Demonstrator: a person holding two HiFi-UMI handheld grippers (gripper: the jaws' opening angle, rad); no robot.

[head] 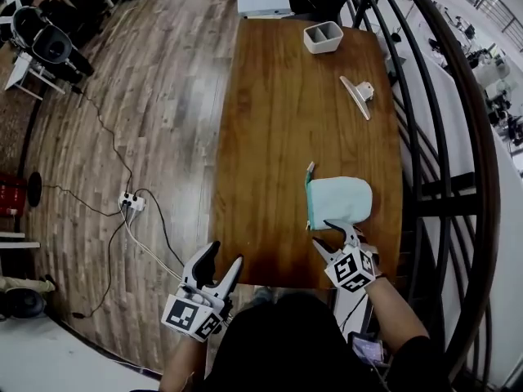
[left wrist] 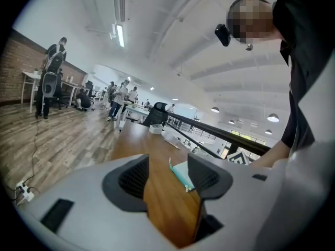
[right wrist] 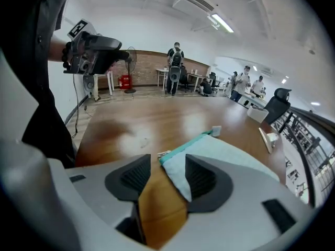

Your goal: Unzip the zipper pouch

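- Brown wooden table (head: 278,137) runs up the middle of the head view, with plank floor (head: 147,96) to its left and a black railing (head: 425,137) to its right.
- At the lower right, the right gripper (head: 321,231) has its jaws apart. In the right gripper view, the near corner of the zipper pouch (right wrist: 220,156) lies in the gap beside the right jaw, unclamped.
- At the lower centre-left, the left gripper (head: 226,254) hovers at the table's near left corner, jaws wide and empty.
- The pale green pouch (head: 341,201) lies flat near the table's right edge. Its teal zipper edge faces left, with the pull (right wrist: 164,153) at the near end.
- Farther up the table are a white bracket (head: 357,94) and a white two-compartment bin (head: 324,37).
- A power strip (head: 131,202) lies on the floor at left.
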